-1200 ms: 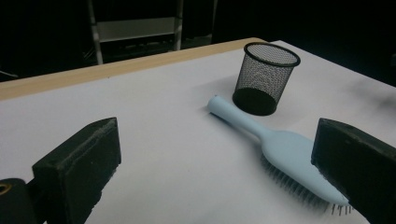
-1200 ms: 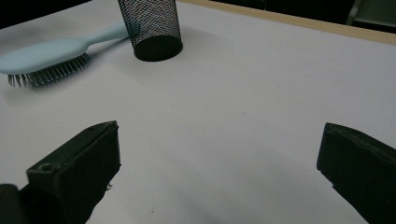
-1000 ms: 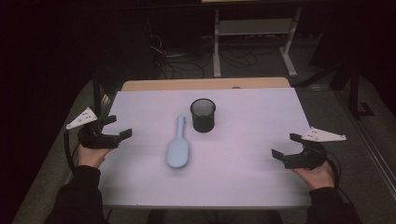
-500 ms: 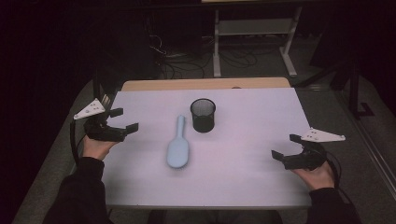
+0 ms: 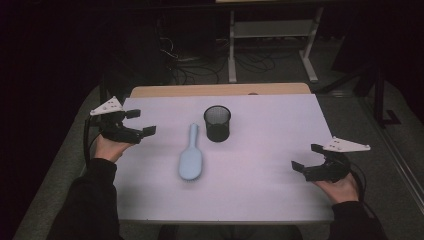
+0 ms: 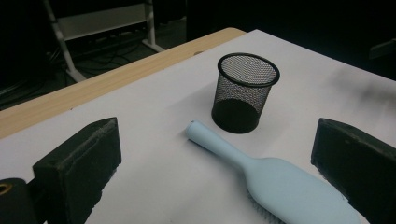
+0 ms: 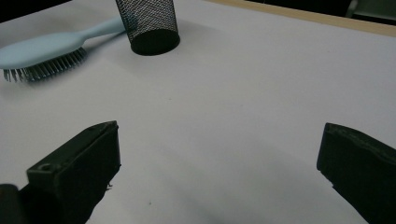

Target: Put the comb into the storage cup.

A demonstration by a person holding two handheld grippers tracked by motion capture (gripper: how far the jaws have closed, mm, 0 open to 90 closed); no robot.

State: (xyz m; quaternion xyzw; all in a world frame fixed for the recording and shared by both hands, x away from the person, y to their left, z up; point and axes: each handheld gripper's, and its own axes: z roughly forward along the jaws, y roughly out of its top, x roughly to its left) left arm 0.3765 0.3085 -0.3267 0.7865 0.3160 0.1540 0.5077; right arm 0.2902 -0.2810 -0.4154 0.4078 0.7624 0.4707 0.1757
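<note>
At the left edge of the tabletop, the left tool hangs above the surface with its jaws wide apart, empty, aimed toward the hairbrush. To grip well, I judge it should come down over the slim handle, square across it, and close there, not on the broad head. The brush is smooth pale-blue plastic, lying bristles-down, its rounded handle tip just beside the pen cup, apart from it. That cup is black wire mesh, cylindrical, upright. Well apart on the right, the right tool hangs low, jaws likewise spread, holding nothing.
</note>
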